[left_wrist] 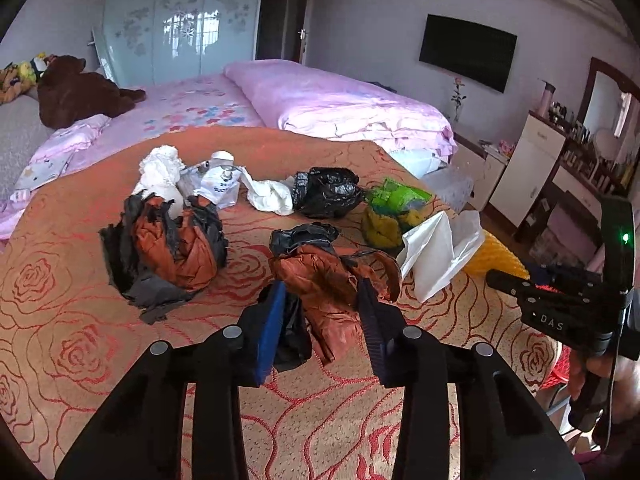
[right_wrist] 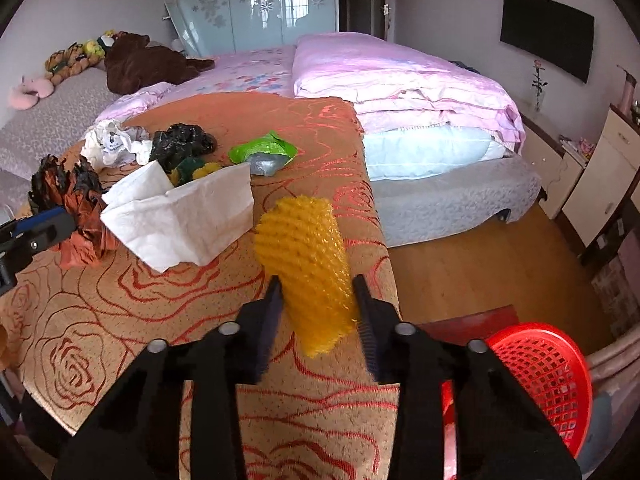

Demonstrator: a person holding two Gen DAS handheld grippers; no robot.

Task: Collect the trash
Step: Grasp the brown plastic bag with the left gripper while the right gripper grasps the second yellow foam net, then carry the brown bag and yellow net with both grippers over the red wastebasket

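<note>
Your left gripper [left_wrist: 322, 304] pinches crinkled, glossy orange-and-black plastic wrap [left_wrist: 332, 280]; your right gripper [right_wrist: 318, 308] holds knobbly yellow foam netting [right_wrist: 308, 256]. Nearby: matt, creased white paper [right_wrist: 180, 220], a woven rose-patterned tablecloth [right_wrist: 120, 320], and a glossy red plastic basket [right_wrist: 544, 376].

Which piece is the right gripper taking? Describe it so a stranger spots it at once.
Find the rose-patterned table and follow its right edge, above the red basket. There the right gripper closes on a yellow foam net, a ribbed tube. Nothing else nearby is yellow and knobbly; the white paper beside it is flat.
</note>
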